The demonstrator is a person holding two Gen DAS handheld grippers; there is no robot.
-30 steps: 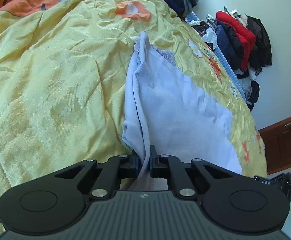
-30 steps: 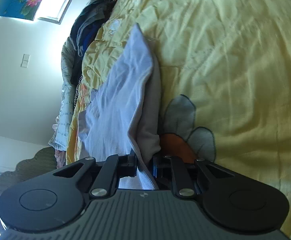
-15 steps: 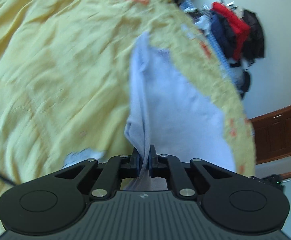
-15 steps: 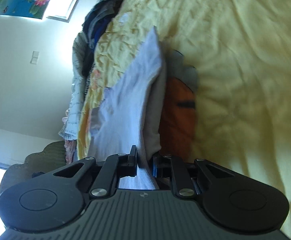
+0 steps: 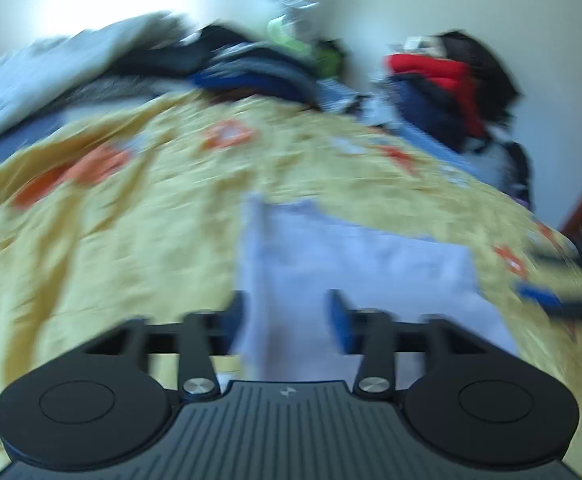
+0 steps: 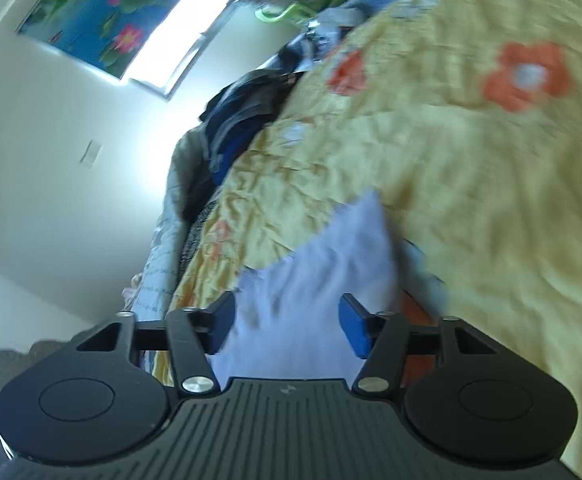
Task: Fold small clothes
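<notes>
A small pale lilac garment [image 5: 355, 264] lies folded on the yellow flowered bedspread [image 5: 111, 240]. My left gripper [image 5: 287, 320] is open, its jaws apart over the garment's near edge, holding nothing. In the right wrist view the same garment [image 6: 323, 280] lies in front of my right gripper [image 6: 287, 324], which is also open and empty above the cloth. Both views are blurred by motion. The other gripper's blue pad [image 5: 547, 300] shows at the right edge of the left wrist view.
A pile of dark and blue clothes [image 5: 243, 68] sits at the far end of the bed. Red and black jackets [image 5: 447, 80] hang by the wall at right. A window [image 6: 187, 56] and a flower picture [image 6: 107, 4] are on the wall.
Both grippers have opened and let go of the garment, which now lies flat on the bedspread. Both cameras have tilted up and pulled back, showing more of the room.
</notes>
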